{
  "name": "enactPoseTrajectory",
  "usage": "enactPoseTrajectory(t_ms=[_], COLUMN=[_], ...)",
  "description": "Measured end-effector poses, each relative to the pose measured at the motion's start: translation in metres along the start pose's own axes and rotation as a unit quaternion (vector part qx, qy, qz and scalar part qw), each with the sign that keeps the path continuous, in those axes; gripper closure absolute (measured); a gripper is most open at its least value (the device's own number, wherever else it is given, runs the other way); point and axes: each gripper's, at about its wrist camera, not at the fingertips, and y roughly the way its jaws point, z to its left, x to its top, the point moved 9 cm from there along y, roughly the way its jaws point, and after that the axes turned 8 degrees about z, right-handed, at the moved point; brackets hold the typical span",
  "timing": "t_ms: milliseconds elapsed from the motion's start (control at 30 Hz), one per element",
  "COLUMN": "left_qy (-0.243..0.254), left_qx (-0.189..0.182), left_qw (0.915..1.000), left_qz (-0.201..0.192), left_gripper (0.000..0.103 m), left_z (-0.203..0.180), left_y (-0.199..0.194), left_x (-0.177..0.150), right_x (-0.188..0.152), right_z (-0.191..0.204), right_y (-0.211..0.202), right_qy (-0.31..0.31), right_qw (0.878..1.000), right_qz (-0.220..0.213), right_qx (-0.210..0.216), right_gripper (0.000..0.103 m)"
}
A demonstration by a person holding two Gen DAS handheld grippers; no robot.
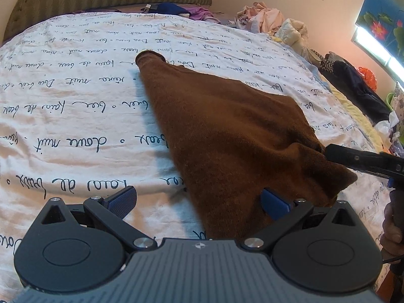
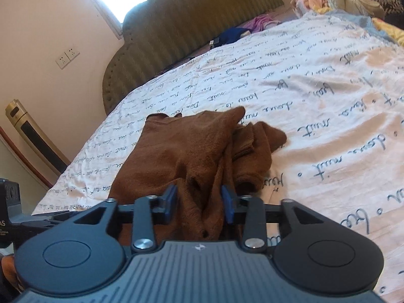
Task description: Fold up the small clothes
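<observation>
- The soft brown knitted garment lies on the bed's white sheet with dark handwriting print, partly bunched up, one narrow end reaching far up the bed.
- The left hand-held gripper is wide open. The cloth drapes over one blue pad, but nothing pinches it.
- The right hand-held gripper has its jaws apart, with a brown fold between them. The pads look loose on it.
- I think the step is letting go after a fold.
- To do it well, lift both away gently, so no pad drags the cloth. Then smooth the bunched side flat.
</observation>
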Motion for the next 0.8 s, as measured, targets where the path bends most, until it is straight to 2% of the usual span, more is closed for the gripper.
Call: enactPoseTrajectory(t_ms=[33, 67, 200, 300, 400, 500, 567, 633, 700, 733, 767, 800], left_qy=[-0.006, -0.016, -0.057, -0.097, -0.156, -0.201, -0.208, -0.202, -0.186, -0.177, -0.167, -0.162], left_qx=[-0.008, -0.019, -0.062, -0.100, -0.157, -0.204, -0.226, -0.242, -0.236, -0.223, -0.209, -0.205], left_qw=[0.9999, 0.9997, 0.9962, 0.9899, 0.9747, 0.9576, 0.9511, 0.9483, 0.9526, 0.9572, 0.9616, 0.9635], left_qz=[0.003, 0.006, 0.022, 0.028, 0.033, 0.035, 0.035, 0.038, 0.046, 0.055, 0.060, 0.059], left_gripper=[0.000, 0.000, 0.000, 0.000, 0.000, 0.000, 0.001, 0.005, 0.029, 0.057, 0.068, 0.069], left_z=[0.001, 0.002, 0.009, 0.016, 0.026, 0.029, 0.024, 0.015, 0.007, 0.005, 0.004, 0.003], left_y=[0.001, 0.001, 0.009, 0.016, 0.025, 0.033, 0.036, 0.039, 0.041, 0.043, 0.045, 0.045], left_x=[0.001, 0.001, 0.004, 0.009, 0.017, 0.024, 0.026, 0.026, 0.026, 0.025, 0.025, 0.027], right_x=[0.003, 0.003, 0.000, -0.006, -0.004, 0.000, 0.002, 0.008, 0.014, 0.015, 0.016, 0.017], right_z=[-0.002, -0.003, -0.019, -0.032, -0.037, -0.029, -0.020, -0.017, -0.018, -0.019, -0.020, -0.019], right_y=[-0.007, -0.009, 0.003, 0.022, 0.034, 0.047, 0.057, 0.064, 0.071, 0.076, 0.078, 0.079], right_qy=[-0.019, -0.028, -0.012, 0.030, 0.069, 0.078, 0.074, 0.082, 0.110, 0.124, 0.131, 0.130], right_qw=[1.000, 0.999, 0.999, 0.998, 0.994, 0.988, 0.987, 0.986, 0.981, 0.979, 0.978, 0.979], right_qz=[-0.013, -0.015, 0.019, 0.050, 0.052, 0.062, 0.066, 0.064, 0.068, 0.074, 0.075, 0.075], right_qx=[-0.018, -0.022, -0.024, 0.015, 0.067, 0.116, 0.127, 0.132, 0.144, 0.143, 0.142, 0.141], right_gripper=[0.009, 0.008, 0.008, 0.008, 0.007, 0.007, 0.007, 0.009, 0.025, 0.052, 0.063, 0.063])
